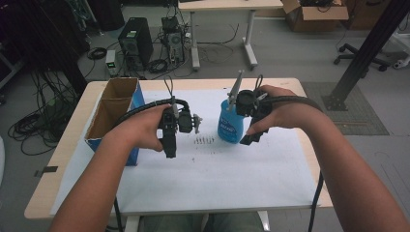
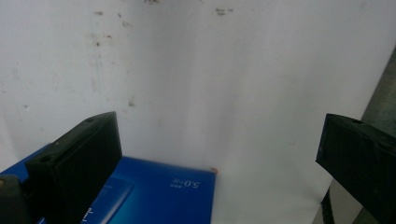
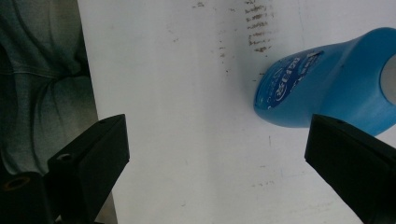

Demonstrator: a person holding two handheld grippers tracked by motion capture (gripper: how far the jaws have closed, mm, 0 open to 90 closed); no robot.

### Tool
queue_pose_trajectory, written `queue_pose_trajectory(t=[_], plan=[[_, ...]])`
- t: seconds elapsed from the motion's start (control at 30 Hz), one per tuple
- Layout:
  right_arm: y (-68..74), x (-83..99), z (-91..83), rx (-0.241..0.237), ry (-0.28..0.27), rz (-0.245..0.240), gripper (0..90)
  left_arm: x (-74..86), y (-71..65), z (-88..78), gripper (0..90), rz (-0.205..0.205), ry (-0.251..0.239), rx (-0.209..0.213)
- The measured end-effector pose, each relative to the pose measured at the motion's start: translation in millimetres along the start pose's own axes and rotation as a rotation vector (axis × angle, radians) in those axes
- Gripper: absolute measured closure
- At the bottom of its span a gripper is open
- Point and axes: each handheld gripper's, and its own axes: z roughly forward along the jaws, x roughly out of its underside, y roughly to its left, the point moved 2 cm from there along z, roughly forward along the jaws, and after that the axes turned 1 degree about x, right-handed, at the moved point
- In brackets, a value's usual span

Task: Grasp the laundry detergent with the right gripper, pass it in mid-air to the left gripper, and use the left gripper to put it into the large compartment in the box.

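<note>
1. Forearms enter the high view from six o'clock, each hand carrying a gripper over a white paper sheet (image 1: pixel 217 179) spread across the table (image 1: pixel 43 193); the sheet probably serves as a plain working surface.

2. Left gripper (image 1: pixel 170 147), at about nine o'clock from the table's middle, points down toward the person. Its jaws stand wide apart with nothing between them in the left gripper view, so it is released and idle, apparently held out of the way.

3. Right gripper (image 1: pixel 249 137), at about three o'clock from the middle, also has its jaws spread and empty in its own view. It hangs just beside the blue bottle (image 3: pixel 327 88), tilted down as if lining up for a grasp, though no jaw touches the bottle yet.

4. The blue bottle (image 1: pixel 229 121) stands upright on the paper just past the middle, toward one o'clock, between the two grippers and nearer the right one. Its thin spout (image 1: pixel 235 87) rises toward twelve o'clock, which suggests taking it by the body.

5. Small dark marks (image 1: pixel 203 140) lie on the paper just left of the bottle.

6. Farther off at ten o'clock, an open cardboard box (image 1: pixel 113 108) with blue sides sits along the table's left edge, a likely place to put things.
</note>
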Motion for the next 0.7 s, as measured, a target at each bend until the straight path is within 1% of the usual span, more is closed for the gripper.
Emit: queue_pose_trajectory(t=[0.03, 0.1, 0.17, 0.23, 0.27, 0.3, 0.33, 0.37, 0.4, 0.5, 0.63, 0.67, 0.7], plan=[[0.3, 3.2, -0.6, 0.003, -0.009, 0.009, 6.5, 1.0, -4.7, -3.1, 0.4, -0.001, -0.016, 0.007], [1.0, 6.8, -0.5, 0.005, -0.024, 0.024, 6.4, 2.9, -9.4, -6.4, 0.4, 0.005, -0.031, 0.012], [1.8, 10.9, 0.3, 0.009, -0.037, 0.038, 6.1, 5.3, -14.4, -9.9, 0.4, 0.012, -0.042, 0.009], [1.9, 13.3, 0.7, 0.010, -0.040, 0.040, 6.0, 6.3, -17.0, -11.9, 0.4, 0.019, -0.040, 0.012], [2.4, 18.0, 2.5, 0.015, -0.051, 0.055, 5.7, 8.2, -23.2, -13.9, 0.4, 0.027, -0.052, 0.012], [2.3, 20.5, 3.7, 0.018, -0.056, 0.061, 5.5, 9.0, -26.3, -14.2, 0.4, 0.030, -0.058, 0.014], [2.5, 22.9, 5.3, 0.018, -0.058, 0.070, 5.2, 9.0, -26.3, -14.2, 0.4, 0.030, -0.058, 0.014], [2.5, 22.9, 5.3, 0.018, -0.058, 0.070, 5.2, 9.4, -28.9, -15.0, 0.4, 0.038, -0.056, 0.017], [2.6, 26.8, 8.2, 0.023, -0.060, 0.078, 5.1, 10.3, -34.6, -13.8, 0.4, 0.041, -0.064, 0.020], [3.5, 31.6, 13.0, 0.021, -0.073, 0.090, 5.0, 11.0, -40.1, -11.7, 0.4, 0.057, -0.050, 0.022], [3.0, 38.0, 19.4, 0.024, -0.093, 0.119, 5.0, 13.6, -45.8, -8.7, 0.4, 0.059, -0.040, 0.023], [2.4, 39.9, 21.2, 0.025, -0.099, 0.126, 4.9, 13.6, -45.8, -8.7, 0.4, 0.059, -0.040, 0.023], [1.6, 41.8, 22.9, 0.021, -0.100, 0.134, 4.9, 14.8, -48.6, -7.9, 0.4, 0.059, -0.043, 0.025]])
